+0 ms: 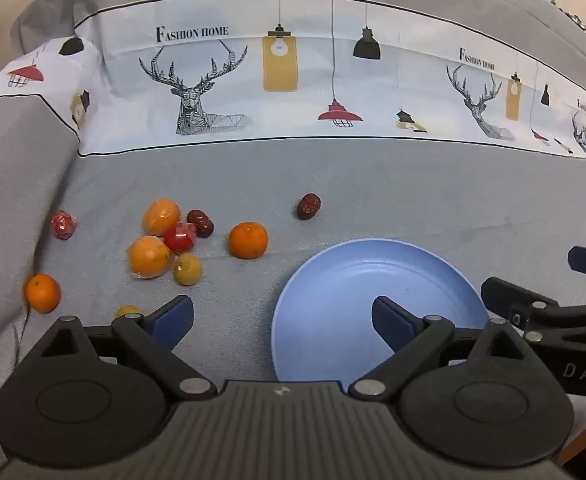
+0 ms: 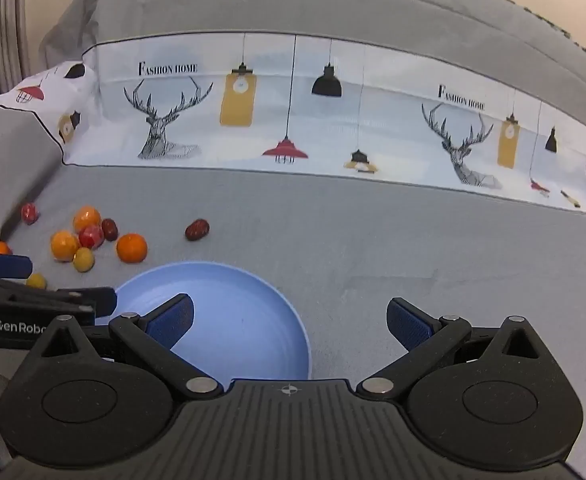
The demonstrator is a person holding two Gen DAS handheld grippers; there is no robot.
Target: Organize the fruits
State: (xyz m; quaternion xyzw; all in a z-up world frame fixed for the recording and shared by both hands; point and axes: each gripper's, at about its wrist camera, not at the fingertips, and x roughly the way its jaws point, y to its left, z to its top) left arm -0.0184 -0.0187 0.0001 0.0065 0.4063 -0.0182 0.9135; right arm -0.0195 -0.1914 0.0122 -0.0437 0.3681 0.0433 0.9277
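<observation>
A blue plate (image 1: 333, 276) (image 2: 253, 300) lies bare on the grey sofa seat. Left of it sits a loose cluster of fruit: a tangerine (image 1: 248, 240) (image 2: 132, 247), two wrapped oranges (image 1: 149, 256) (image 1: 161, 216), a red wrapped fruit (image 1: 180, 237), a dark red date (image 1: 200, 223), a yellow-green fruit (image 1: 188, 268). Another date (image 1: 308, 206) (image 2: 196, 229) lies apart, beyond the plate. My left gripper (image 1: 283, 322) is open, its right finger over the plate. My right gripper (image 2: 291, 322) is open too, with nothing between its fingers.
More fruit lies at the far left: a red wrapped one (image 1: 62, 225), a small orange (image 1: 42, 293) and a yellow one (image 1: 127, 311) half hidden by my left finger. A printed cloth (image 1: 293, 80) covers the sofa back. The sofa arm (image 1: 13, 152) rises on the left.
</observation>
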